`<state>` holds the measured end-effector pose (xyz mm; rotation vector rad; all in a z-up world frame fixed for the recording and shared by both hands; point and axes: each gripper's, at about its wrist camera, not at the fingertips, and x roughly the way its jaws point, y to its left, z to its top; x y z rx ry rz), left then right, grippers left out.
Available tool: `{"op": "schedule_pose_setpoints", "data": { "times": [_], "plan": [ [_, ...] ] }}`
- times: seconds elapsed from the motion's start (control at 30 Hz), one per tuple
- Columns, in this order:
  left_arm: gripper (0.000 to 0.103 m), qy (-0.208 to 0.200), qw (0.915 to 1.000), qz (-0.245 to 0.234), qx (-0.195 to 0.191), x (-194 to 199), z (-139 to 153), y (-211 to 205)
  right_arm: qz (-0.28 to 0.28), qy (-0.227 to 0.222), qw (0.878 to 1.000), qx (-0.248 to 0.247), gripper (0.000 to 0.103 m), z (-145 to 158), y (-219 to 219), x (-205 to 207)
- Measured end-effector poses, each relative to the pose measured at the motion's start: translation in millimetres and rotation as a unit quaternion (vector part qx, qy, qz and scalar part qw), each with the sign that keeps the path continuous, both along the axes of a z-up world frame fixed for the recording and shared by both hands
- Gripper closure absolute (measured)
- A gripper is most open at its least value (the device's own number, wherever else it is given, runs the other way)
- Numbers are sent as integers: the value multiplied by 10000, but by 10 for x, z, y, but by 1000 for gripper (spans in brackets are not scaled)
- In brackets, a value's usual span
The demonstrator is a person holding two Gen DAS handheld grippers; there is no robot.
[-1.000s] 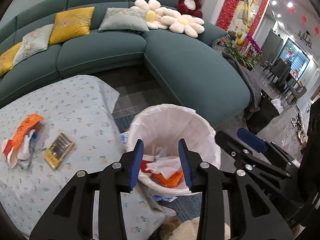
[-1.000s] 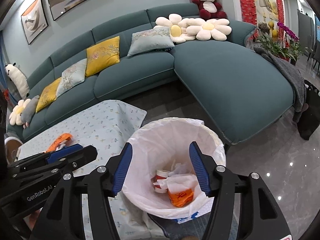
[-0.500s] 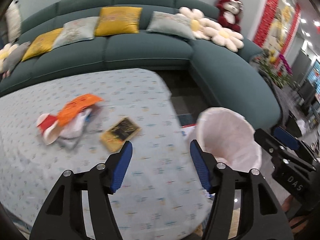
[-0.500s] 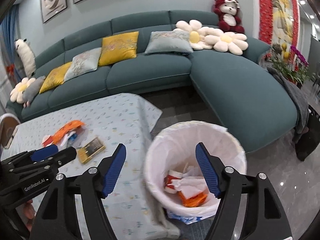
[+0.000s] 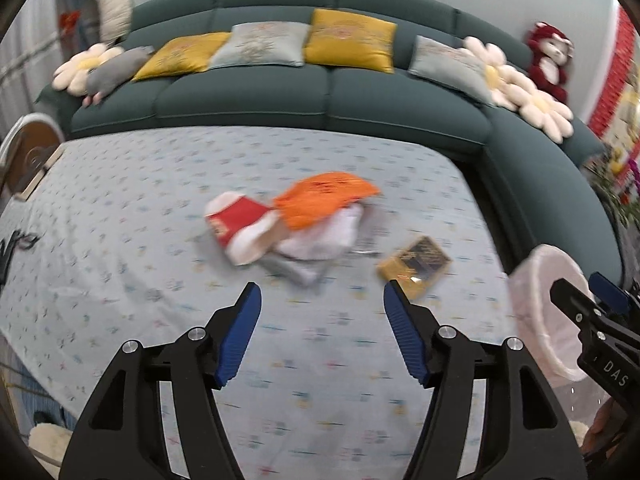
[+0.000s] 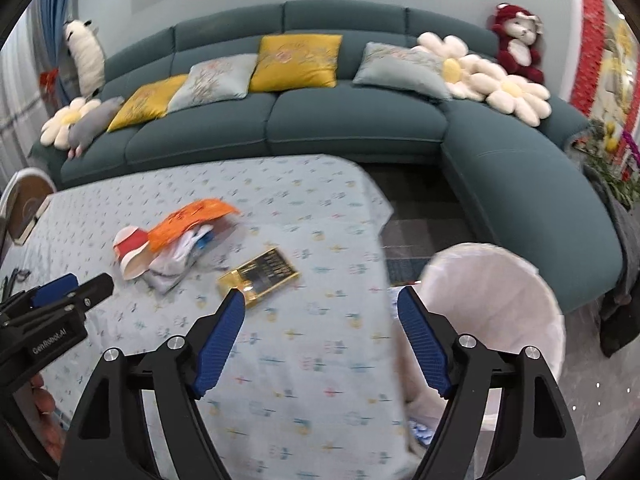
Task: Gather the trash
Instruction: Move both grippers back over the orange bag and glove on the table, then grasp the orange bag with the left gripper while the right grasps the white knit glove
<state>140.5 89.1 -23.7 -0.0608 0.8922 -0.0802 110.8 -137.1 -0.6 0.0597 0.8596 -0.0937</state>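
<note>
Both tools, left (image 5: 322, 304) and right (image 6: 320, 312), gaping empty above tabletop (image 5: 120, 240): risk of snagging cloth, scattering loose pile (image 5: 292, 224), or nudging packet (image 6: 258, 272) off the edge.

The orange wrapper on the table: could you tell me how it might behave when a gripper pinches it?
The orange wrapper looks thin and crumpled, so probably floppy and light. It lies draped over white paper, so a pinch may drag some of that along.
</note>
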Motion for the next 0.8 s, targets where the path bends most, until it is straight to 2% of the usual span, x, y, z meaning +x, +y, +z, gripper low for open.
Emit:
{"op": "schedule_pose_setpoints", "data": {
  "times": [0.17,0.33,0.43,0.5,0.8],
  "plan": [
    [36,91,9995,306,71,120,-123,363,48,208,9995,238,28,-165,249,214],
    [34,186,9996,228,12,336,-139,453,170,384,9986,327,28,-270,441,439],
    [24,150,9998,99,34,514,-135,388,235,424,9983,330,28,-320,507,531],
    [21,104,9999,-2,61,648,-149,313,286,447,9980,344,28,-358,540,597],
    [22,436,9981,-383,226,1289,-427,-67,424,596,9968,330,28,-536,564,810]
  ]
}}
